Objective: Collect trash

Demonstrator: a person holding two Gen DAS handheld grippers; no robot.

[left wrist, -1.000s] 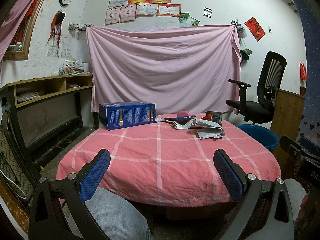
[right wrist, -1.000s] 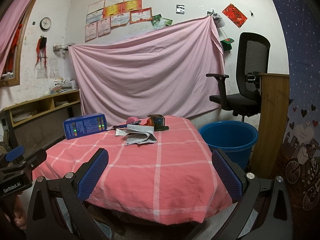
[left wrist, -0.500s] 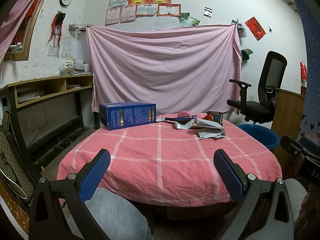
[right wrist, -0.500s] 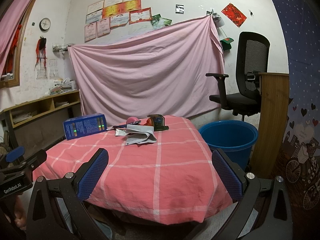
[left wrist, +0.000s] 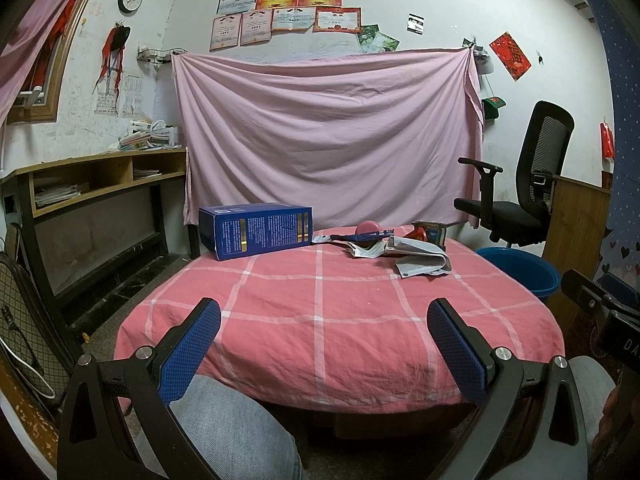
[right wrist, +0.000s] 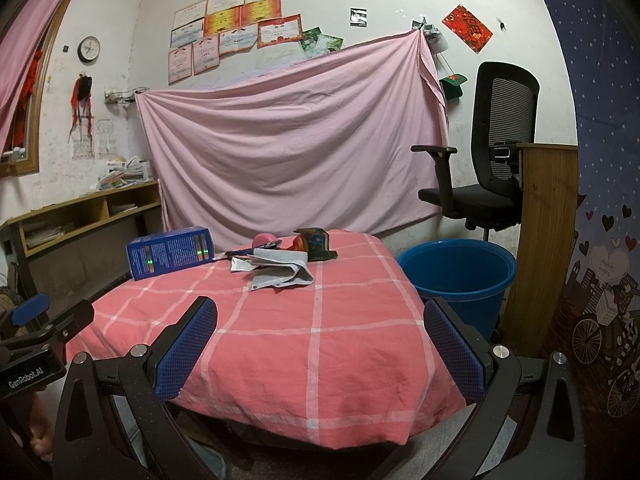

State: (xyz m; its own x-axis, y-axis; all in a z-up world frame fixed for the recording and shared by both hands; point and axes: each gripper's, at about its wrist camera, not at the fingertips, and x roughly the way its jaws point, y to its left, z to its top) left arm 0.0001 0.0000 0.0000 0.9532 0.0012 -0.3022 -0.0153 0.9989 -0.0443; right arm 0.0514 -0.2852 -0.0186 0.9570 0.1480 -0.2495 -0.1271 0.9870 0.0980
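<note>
- The left gripper [left wrist: 324,344] is held low, in front of the near edge of the bench [left wrist: 320,320], above the person's knee in grey trousers [left wrist: 224,428]. Its blue fingers [left wrist: 192,348] stand wide apart and hold nothing.
- The right gripper [right wrist: 320,344] is held in the same low and level pose, pointing forward over the near right part of the bench. Its fingers [right wrist: 188,344] are also spread wide, with nothing between them.
- In the right wrist view, the left gripper shows at the left border, just beside the right one; both are well apart from the trash.
- The bench is round and covered with a pink checked cloth [right wrist: 312,320]. The near half of the cloth carries nothing.
- The trash lies at the far side of the bench: a crumpled grey paper [right wrist: 284,272] in front, a dark blue wrapper [left wrist: 356,236] and a pink round thing [left wrist: 370,227] behind it, and a dark printed packet [right wrist: 314,242] at the right, all near to each other.
- A blue box [left wrist: 256,232] lies on its side at the far left of the bench, near the trash but apart from it.
- A blue bucket [right wrist: 456,276] stands on the floor just beside the right side of the bench.
- Behind it are a black office chair [right wrist: 488,168] and a pink sheet [left wrist: 328,140] hanging on the wall.
</note>
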